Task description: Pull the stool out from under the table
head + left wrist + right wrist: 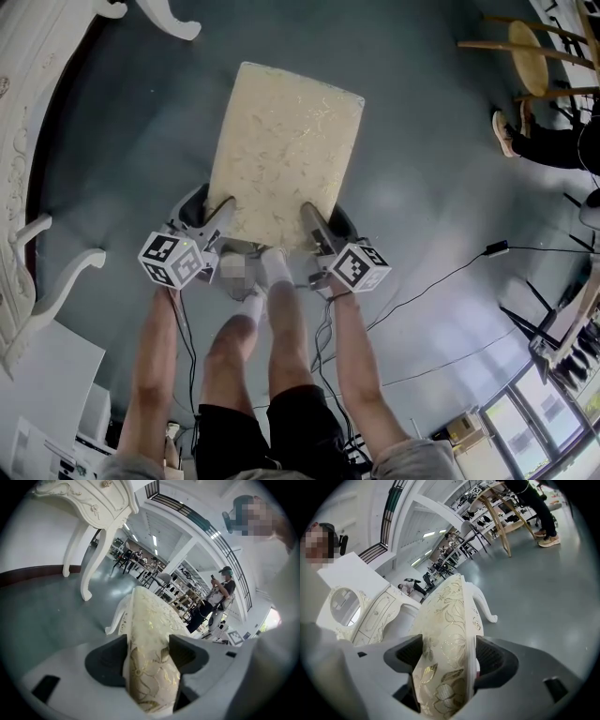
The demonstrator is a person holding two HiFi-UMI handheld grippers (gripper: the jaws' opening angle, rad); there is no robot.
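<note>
While a carved white table (17,141) stands apart at left, the left tool (221,212) and right tool (313,219) each pinch the stool (281,141) by its padded, gold-flowered rectangular seat.

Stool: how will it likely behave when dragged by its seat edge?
The stool has a cushioned seat that probably gives when squeezed. Its slim curved leg suggests it could tip if tugged high. It likely slides on the smooth floor.
</note>
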